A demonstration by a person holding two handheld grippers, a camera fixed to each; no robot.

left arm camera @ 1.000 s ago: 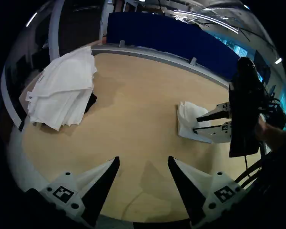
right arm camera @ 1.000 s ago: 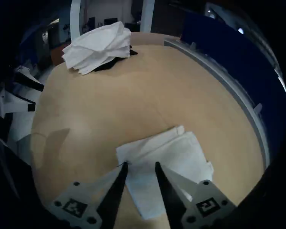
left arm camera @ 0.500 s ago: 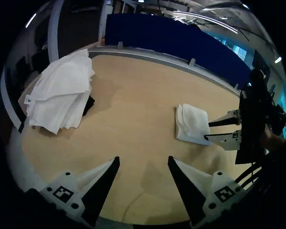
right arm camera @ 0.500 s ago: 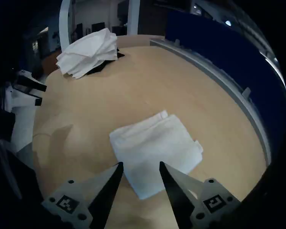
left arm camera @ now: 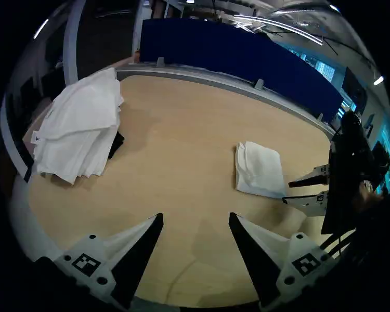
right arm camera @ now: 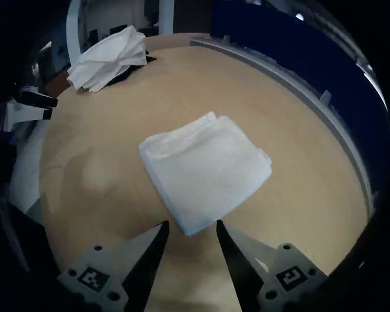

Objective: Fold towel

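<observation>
A white towel (right arm camera: 205, 169) lies folded into a flat square on the wooden table (right arm camera: 117, 135); in the left gripper view the towel (left arm camera: 257, 169) sits right of centre. My right gripper (right arm camera: 191, 223) is open just short of the towel's near corner, touching nothing. From the left gripper view the right gripper (left arm camera: 294, 192) stands beside the towel's right edge, held by a hand. My left gripper (left arm camera: 195, 217) is open over bare wood, well away from the towel, and the left gripper (right arm camera: 44, 106) appears at the table's left rim in the right gripper view.
A pile of white towels (left arm camera: 80, 125) rests on something dark at the table's far left, and the pile (right arm camera: 109, 57) lies at the far end in the right gripper view. A blue partition (left arm camera: 236, 52) runs behind the table's grey back edge (left arm camera: 221, 83).
My right gripper let go of the folded towel and drew back from it, its fingers now a little wider. The left gripper stayed almost still.
</observation>
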